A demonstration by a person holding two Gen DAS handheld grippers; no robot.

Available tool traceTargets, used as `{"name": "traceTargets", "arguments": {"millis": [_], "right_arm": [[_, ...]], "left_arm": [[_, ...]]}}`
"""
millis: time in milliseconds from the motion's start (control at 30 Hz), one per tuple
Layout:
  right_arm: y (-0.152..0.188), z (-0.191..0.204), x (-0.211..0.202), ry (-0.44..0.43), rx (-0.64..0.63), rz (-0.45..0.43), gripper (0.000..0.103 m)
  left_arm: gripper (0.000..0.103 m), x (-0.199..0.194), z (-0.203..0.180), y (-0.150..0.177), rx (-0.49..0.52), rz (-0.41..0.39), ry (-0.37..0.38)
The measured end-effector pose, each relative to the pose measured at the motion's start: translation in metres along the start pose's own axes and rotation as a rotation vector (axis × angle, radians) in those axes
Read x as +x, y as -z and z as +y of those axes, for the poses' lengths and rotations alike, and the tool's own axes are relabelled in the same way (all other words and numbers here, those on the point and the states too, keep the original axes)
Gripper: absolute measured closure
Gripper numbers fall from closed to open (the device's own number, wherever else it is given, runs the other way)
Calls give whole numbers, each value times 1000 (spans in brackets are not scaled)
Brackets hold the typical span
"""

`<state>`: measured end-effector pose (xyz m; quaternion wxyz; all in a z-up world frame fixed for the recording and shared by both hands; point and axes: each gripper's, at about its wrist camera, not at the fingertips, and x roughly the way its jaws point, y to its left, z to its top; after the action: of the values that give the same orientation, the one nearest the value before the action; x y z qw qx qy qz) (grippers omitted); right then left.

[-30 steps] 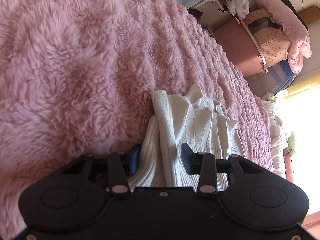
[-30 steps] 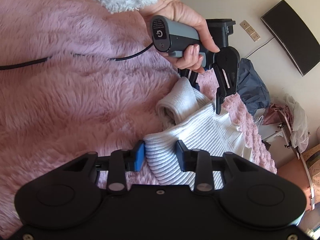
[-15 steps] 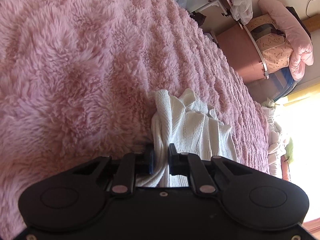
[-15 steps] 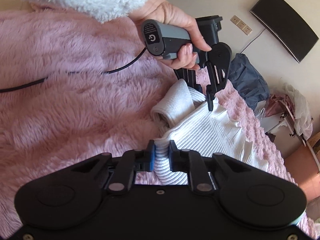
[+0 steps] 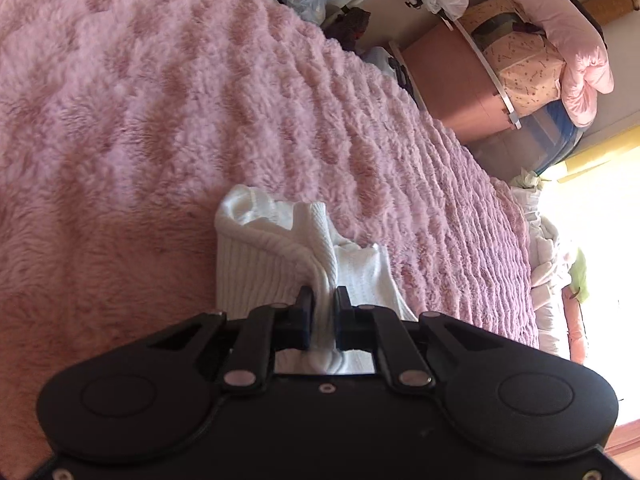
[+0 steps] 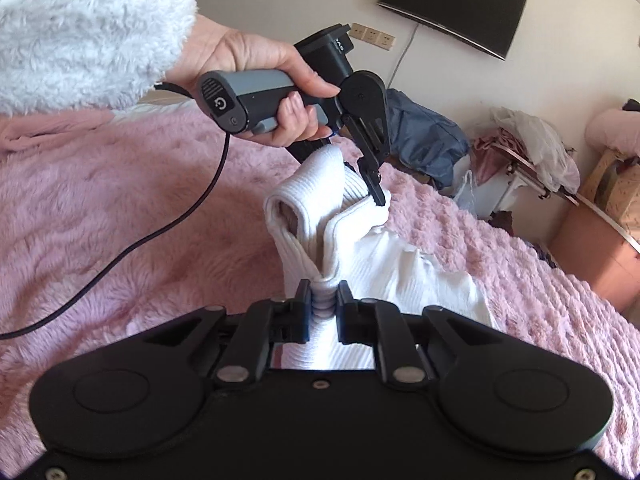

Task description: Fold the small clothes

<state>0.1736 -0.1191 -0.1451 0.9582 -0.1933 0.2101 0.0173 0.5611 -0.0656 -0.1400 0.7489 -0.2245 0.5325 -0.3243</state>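
Note:
A small white ribbed knit garment [image 5: 256, 268] lies partly lifted over the fluffy pink blanket [image 5: 160, 100]. My left gripper [image 5: 323, 300] is shut on a bunched fold of its edge. In the right wrist view my right gripper [image 6: 323, 295] is shut on another bunched edge of the same garment [image 6: 392, 276]. The left gripper [image 6: 374, 190] shows there too, held by a hand, pinching the far corner above the blanket [image 6: 120, 208]. The garment hangs between both grippers, with a rolled cuff [image 6: 304, 196] raised up.
A black cable [image 6: 192, 216] trails from the left gripper across the blanket. Beyond the bed's edge stand a brown cabinet [image 5: 452, 80], piled bedding [image 5: 560, 40], a blue bag [image 6: 424, 136] and a wall-mounted screen [image 6: 452, 4].
Both grippers went from open around the garment's edge to shut on it, then lifted it off the blanket. The cloth now hangs bunched between them.

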Motion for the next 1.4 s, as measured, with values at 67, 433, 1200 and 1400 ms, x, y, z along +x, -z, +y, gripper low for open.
{"name": "traceTargets", "arguments": {"millis": [67,433,1200,1400], "right_arm": [[4,-15,-6,20,38,-6,92],[57,-106,-20,143,300,59,92],[127,-129,-10,125,535,205,91],[123,-136,-20,161,538,202,70]], "left_arm": [[96,13,-23,1,15,14,-1],[97,122,-126,21,83,113,27],[91,202,-160,61,276,138,-102],[71,180,-180,62,360,55,-135]]}}
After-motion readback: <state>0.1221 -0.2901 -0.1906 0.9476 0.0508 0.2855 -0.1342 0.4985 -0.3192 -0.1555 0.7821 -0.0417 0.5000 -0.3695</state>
